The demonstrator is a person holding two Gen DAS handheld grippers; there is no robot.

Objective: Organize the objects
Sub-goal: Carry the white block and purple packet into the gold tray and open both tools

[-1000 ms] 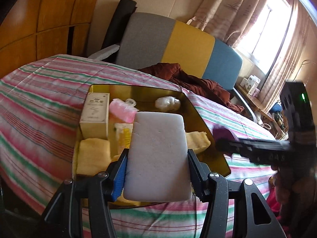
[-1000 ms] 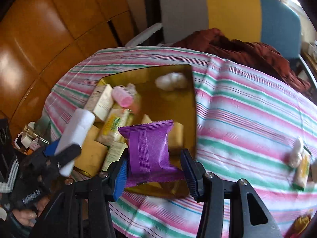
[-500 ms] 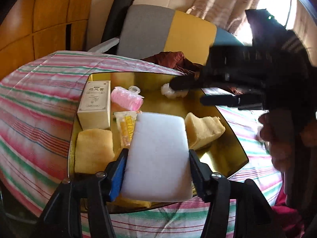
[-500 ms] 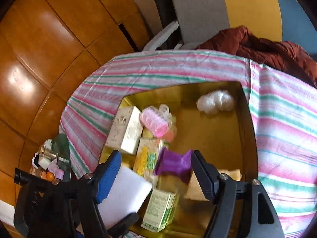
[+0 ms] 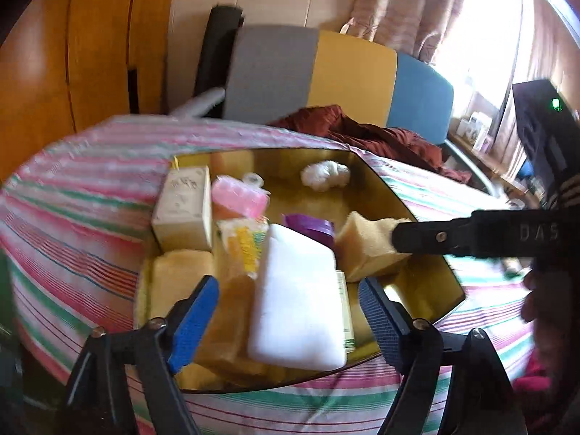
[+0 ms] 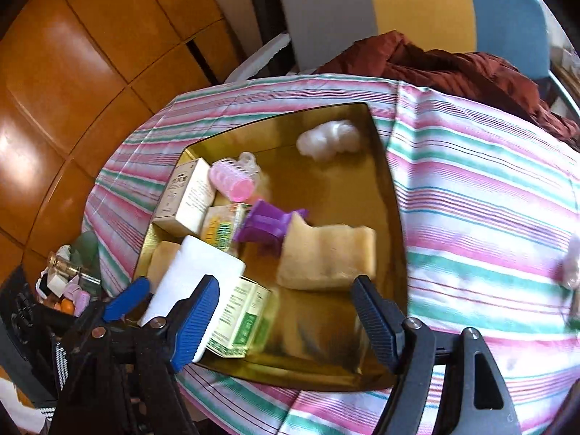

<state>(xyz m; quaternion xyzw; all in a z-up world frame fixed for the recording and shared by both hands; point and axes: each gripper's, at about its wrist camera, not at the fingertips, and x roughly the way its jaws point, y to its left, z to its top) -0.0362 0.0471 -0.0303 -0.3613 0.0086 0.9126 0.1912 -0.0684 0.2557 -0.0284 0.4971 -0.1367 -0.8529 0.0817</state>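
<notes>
Left gripper jaws spread, white sponge lying loose between, inside gold tray. Right gripper open, empty, above tray. Purple packet mid-tray.

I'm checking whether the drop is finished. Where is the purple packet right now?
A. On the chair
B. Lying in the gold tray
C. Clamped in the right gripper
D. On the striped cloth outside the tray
B: the purple packet lies in the gold tray beside a yellow sponge, and the right gripper is open and empty.
</notes>
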